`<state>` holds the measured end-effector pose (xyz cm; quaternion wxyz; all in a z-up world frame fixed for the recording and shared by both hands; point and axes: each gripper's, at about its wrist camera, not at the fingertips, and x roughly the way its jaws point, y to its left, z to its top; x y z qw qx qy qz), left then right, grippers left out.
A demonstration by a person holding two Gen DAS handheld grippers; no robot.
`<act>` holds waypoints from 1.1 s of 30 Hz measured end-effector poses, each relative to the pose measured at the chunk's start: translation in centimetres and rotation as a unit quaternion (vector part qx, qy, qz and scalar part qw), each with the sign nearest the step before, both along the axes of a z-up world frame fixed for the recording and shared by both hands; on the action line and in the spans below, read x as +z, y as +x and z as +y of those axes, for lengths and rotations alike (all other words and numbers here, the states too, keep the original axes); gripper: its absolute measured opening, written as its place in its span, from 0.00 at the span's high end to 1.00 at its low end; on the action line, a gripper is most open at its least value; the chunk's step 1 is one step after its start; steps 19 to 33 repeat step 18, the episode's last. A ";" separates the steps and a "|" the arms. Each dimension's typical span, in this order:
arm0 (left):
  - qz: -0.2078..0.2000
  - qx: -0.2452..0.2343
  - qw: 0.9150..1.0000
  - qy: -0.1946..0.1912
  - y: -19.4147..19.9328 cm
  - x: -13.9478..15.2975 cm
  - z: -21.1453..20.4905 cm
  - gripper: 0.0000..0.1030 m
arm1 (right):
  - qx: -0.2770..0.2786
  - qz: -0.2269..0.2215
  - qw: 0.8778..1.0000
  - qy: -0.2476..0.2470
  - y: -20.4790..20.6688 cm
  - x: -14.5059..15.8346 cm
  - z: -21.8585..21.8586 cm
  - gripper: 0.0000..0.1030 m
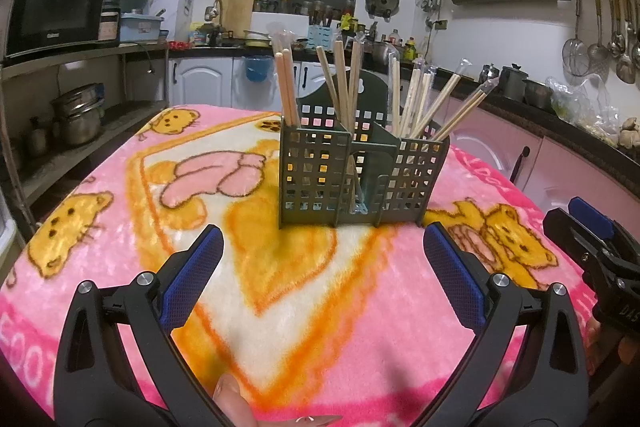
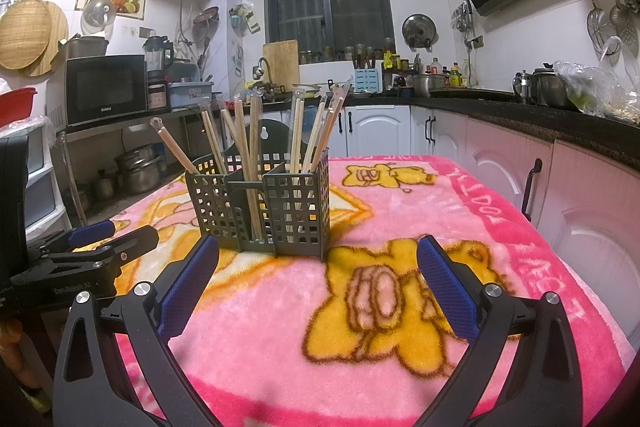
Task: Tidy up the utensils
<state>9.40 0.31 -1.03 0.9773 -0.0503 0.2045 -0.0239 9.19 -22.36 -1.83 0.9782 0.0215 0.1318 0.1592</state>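
Both tongs, left [image 1: 323, 259] and right [image 2: 318, 269], spread apart, empty; chopsticks [image 1: 344, 83] all upright in caddy [image 1: 360, 179] at 12 o'clock; seemingly finished.

Chopstick holder [image 2: 262, 211] on the pink blanket [image 2: 460, 227]

Wooden chopsticks [image 2: 250, 147] stand in its compartments; the right gripper [image 2: 318, 279] gapes empty before it, the left gripper [image 2: 114, 235] lower-left of it.

Your right gripper [image 1: 592, 227] runs off the left view's edge, and the holder's [image 1: 362, 175] walls hide the lower ends of the chopsticks [image 1: 344, 79].
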 end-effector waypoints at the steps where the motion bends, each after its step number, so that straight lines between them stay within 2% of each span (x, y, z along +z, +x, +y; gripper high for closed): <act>1: 0.000 0.001 1.000 0.001 0.0 0.0 0.1 0.10 | 0.001 0.000 1.000 0.000 0.0 -0.1 0.0 0.06; 10: 0.010 0.013 1.000 -0.004 0.3 0.5 0.7 0.10 | -0.010 0.010 1.000 0.002 0.3 -0.1 -1.2 0.06; 13: 0.056 0.037 0.998 -0.014 1.8 1.3 3.1 0.10 | -0.029 0.034 0.999 -0.004 1.8 0.4 -2.8 0.06; 15: 0.095 0.046 0.994 -0.022 3.7 1.5 5.6 0.10 | -0.058 0.074 0.995 -0.029 4.4 0.7 -4.4 0.06; 18: 0.171 0.118 0.978 0.006 7.7 0.1 10.6 0.10 | -0.125 0.142 0.979 -0.081 9.0 -0.2 -7.1 0.06; 33: 0.171 0.118 0.978 0.006 7.7 0.1 10.6 0.10 | -0.125 0.142 0.979 -0.081 9.0 -0.2 -7.1 0.06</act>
